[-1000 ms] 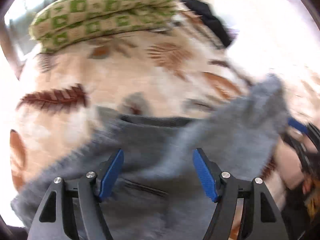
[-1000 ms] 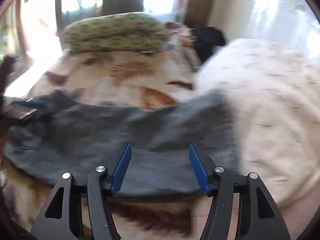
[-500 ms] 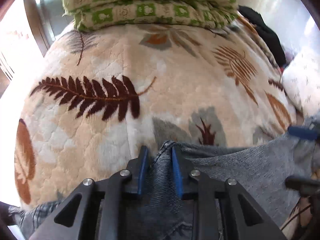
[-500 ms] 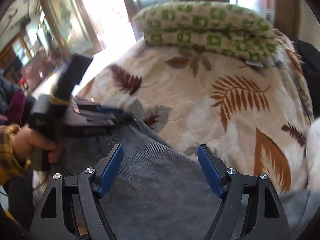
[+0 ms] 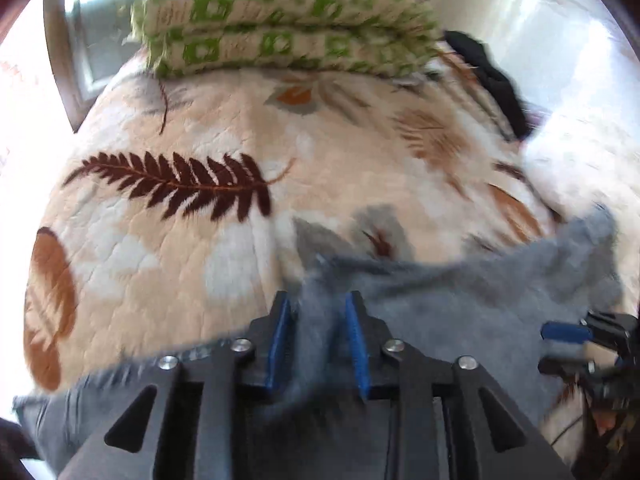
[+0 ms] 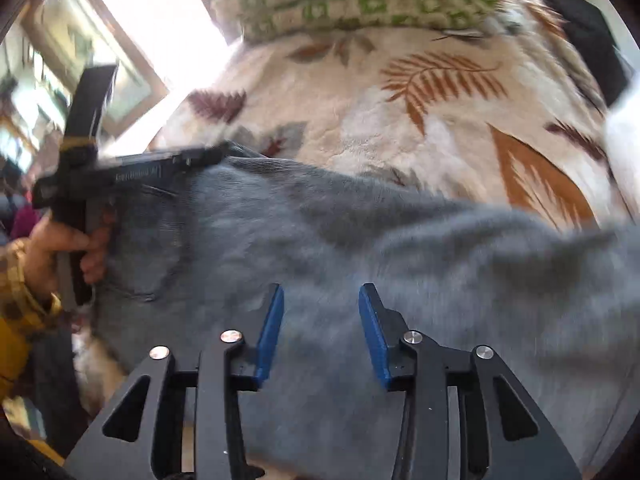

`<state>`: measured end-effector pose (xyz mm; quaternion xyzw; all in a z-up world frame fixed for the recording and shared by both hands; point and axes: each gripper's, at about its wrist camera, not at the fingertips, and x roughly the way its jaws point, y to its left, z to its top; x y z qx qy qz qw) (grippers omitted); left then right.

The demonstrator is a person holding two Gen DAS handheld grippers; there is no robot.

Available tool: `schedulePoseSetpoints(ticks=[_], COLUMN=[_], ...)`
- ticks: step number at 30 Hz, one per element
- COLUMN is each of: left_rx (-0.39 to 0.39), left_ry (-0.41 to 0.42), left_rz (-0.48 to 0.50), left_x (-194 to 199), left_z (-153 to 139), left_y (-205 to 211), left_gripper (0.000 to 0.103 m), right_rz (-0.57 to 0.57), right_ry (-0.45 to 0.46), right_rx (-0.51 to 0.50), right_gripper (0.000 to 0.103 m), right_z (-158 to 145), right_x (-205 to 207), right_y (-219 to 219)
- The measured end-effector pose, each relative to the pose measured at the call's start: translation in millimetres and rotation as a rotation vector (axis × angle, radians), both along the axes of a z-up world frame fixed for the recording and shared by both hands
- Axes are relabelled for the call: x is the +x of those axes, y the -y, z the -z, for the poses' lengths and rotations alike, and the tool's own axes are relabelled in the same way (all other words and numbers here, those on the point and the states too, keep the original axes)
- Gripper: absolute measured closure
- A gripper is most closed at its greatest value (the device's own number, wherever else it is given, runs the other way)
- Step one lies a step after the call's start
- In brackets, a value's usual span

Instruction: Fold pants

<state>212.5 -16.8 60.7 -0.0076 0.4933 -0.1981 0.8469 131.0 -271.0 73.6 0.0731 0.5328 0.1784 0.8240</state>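
Grey pants [image 5: 460, 300] lie across a leaf-patterned blanket [image 5: 200, 140] on a bed. My left gripper [image 5: 318, 308] is shut on a bunched edge of the pants near their top. In the right wrist view the pants [image 6: 400, 240] spread wide, and the left gripper [image 6: 208, 156] shows at their far left corner. My right gripper [image 6: 320, 304] hovers over the pants with its jaws narrowed but apart, cloth between them. It also shows in the left wrist view [image 5: 568, 344] at the right edge.
A folded green-and-cream checked quilt [image 5: 288, 36] lies at the far end of the bed. A black garment [image 5: 492, 76] and a white pillow [image 5: 580, 140] lie at the right. A window frame [image 6: 132, 64] stands beyond the bed's left side.
The right gripper's jaws have narrowed over the pants. The left gripper stays shut on the pants edge and has shifted slightly; the cloth has been pulled flatter.
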Motion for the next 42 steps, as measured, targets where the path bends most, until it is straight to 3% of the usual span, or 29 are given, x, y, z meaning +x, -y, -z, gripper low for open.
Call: schedulePoseSetpoints(ticks=[2, 7, 11, 14, 15, 17, 19, 22, 24, 26, 28, 33, 37, 42], left_rx=[-0.018, -0.042, 0.047, 0.063, 0.075, 0.085, 0.085, 0.115, 0.128, 0.123, 0.097, 0.079, 0.084, 0.037], left_ry=[0.038, 0.025, -0.005, -0.021, -0.008, 0.0, -0.003, 0.015, 0.013, -0.001, -0.023, -0.052, -0.066, -0.016], left_rz=[0.042, 0.199, 0.272, 0.29, 0.295, 0.306, 0.317, 0.353, 0.372, 0.379, 0.372, 0.378, 0.381, 0.407], left_x=[-30, -104, -136, -147, -150, -155, -157, -164, -165, -164, -161, -159, -157, -160], left_z=[-12, -21, -2, 9, 11, 12, 11, 7, 7, 10, 12, 14, 12, -15], left_y=[-2, -3, 7, 14, 16, 19, 21, 24, 24, 22, 18, 15, 17, 31], left_gripper=[0.053, 0.049, 0.05, 0.051, 0.053, 0.074, 0.084, 0.084, 0.084, 0.084, 0.084, 0.084, 0.084, 0.084], right_rz=[0.06, 0.205, 0.406, 0.557, 0.592, 0.62, 0.661, 0.717, 0.714, 0.681, 0.674, 0.716, 0.719, 0.774], right_ry=[-0.027, -0.098, -0.091, -0.076, -0.068, -0.047, -0.046, -0.033, 0.017, 0.105, 0.122, -0.038, -0.033, 0.052], right_rx=[0.049, 0.181, 0.11, 0.111, 0.119, 0.133, 0.173, 0.285, 0.275, 0.187, 0.131, 0.057, 0.068, 0.052], right_gripper=[0.06, 0.06, 0.06, 0.06, 0.06, 0.06, 0.066, 0.088, 0.094, 0.094, 0.095, 0.095, 0.092, 0.067], right_z=[-4, 7, 12, 17, 18, 21, 31, 37, 22, -5, -11, 30, 18, 6], right_x=[-21, -66, -82, -82, -83, -81, -77, -85, -91, -100, -104, -99, -101, -108], right_y=[8, 21, 41, 68, 74, 83, 92, 106, 107, 95, 90, 96, 97, 102])
